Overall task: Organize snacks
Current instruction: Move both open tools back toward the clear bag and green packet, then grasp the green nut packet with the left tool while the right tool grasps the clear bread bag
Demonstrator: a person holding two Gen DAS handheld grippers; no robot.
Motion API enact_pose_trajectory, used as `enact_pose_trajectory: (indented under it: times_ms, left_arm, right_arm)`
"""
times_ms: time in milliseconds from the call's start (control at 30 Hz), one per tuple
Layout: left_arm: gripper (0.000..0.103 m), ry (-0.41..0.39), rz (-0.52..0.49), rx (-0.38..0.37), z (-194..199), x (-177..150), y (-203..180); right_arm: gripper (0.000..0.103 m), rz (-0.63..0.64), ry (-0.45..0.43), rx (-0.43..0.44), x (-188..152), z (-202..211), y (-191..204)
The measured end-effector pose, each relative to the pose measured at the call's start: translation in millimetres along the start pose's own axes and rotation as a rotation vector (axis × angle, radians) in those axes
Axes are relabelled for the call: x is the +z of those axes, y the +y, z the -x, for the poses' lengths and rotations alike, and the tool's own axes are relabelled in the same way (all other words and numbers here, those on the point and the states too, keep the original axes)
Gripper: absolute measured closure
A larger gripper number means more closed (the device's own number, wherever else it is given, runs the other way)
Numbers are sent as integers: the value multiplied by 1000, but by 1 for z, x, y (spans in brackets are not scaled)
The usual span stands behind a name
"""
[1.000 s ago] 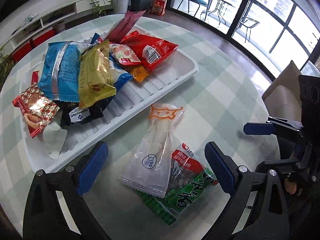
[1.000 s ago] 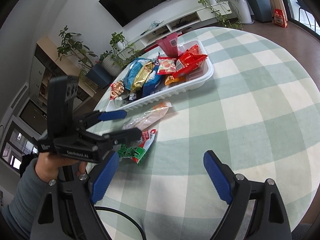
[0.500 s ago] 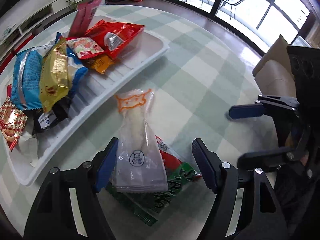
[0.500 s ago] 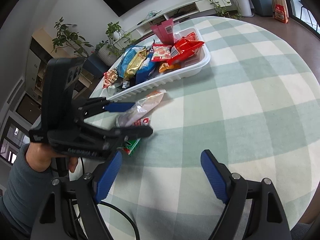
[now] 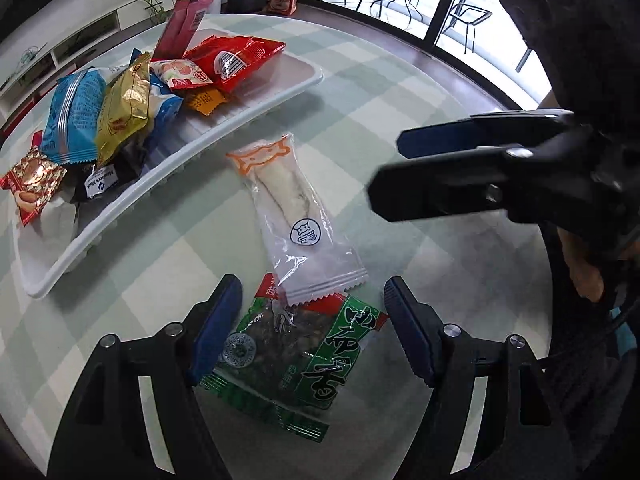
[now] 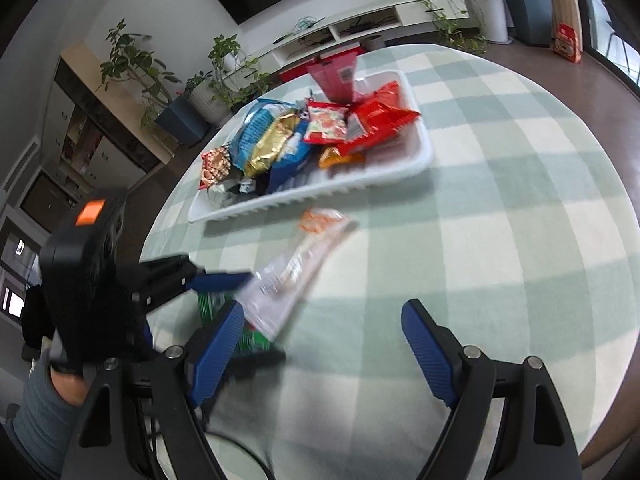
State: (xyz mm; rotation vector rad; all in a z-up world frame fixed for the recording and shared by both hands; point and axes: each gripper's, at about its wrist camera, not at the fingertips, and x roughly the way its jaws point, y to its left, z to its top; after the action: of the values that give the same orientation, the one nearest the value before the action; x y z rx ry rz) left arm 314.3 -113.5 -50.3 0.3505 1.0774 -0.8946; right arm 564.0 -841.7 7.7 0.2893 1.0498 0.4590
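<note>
A clear snack packet with an orange cat print (image 5: pixel 294 216) lies on the table, overlapping a green and red packet (image 5: pixel 296 352). My left gripper (image 5: pixel 312 332) is open, its fingers on either side of the green packet, low over it. My right gripper (image 6: pixel 322 346) is open and empty, above the table; in the left wrist view its fingers (image 5: pixel 460 142) hover right of the clear packet. The white tray (image 5: pixel 256 116) holds several snack bags, among them a blue one (image 5: pixel 74 116), a gold one (image 5: pixel 126 108) and a red one (image 5: pixel 236 60).
The round table has a green and white checked cloth (image 6: pixel 500 208). A beige chair, floor and glass doors lie beyond its right edge. Potted plants and a white TV shelf (image 6: pixel 360 26) stand behind the table. The hand that holds the left gripper (image 6: pixel 64 376) shows at lower left.
My left gripper has moved down and forward over the two loose packets, so the green one now lies between its fingers. My right gripper has come closer, towards the clear packet.
</note>
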Motion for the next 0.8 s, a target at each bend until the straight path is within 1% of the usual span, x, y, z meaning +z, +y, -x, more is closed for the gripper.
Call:
enact_pose_trajectory:
  times_ms: [67, 133, 233, 300, 400, 500, 567, 633, 667, 733, 800]
  left_arm:
    - [31, -3, 15, -12, 2, -3, 2]
    - [31, 1, 7, -3, 2, -6, -1]
    - [31, 2, 5, 11, 5, -12, -5]
    - [31, -15, 28, 17, 11, -18, -3]
    - [31, -40, 53, 29, 20, -25, 1]
    - [30, -56, 44, 44, 31, -28, 2]
    - [30, -60, 24, 34, 37, -29, 2]
    - [26, -57, -18, 1, 42, -30, -1]
    - [26, -42, -52, -8, 41, -30, -2]
    - [26, -3, -110, 4, 36, -30, -2]
    - [26, 38, -128, -2, 30, -32, 2]
  right_arm:
    - [19, -5, 38, -10, 12, -13, 5]
    - [19, -10, 77, -18, 20, -27, 10]
    - [19, 15, 118, -72, 27, -46, 18]
    - [19, 30, 129, -121, 29, -53, 22]
    - [19, 44, 137, -145, 28, -61, 24]
    - [19, 71, 132, -170, 27, -65, 31]
    - [19, 75, 134, -170, 27, -67, 33]
    - [19, 81, 136, -174, 27, -67, 33]
    - [19, 87, 139, -177, 27, -68, 34]
    - [19, 108, 146, -188, 26, -69, 37]
    - [19, 111, 149, -191, 26, -70, 38]
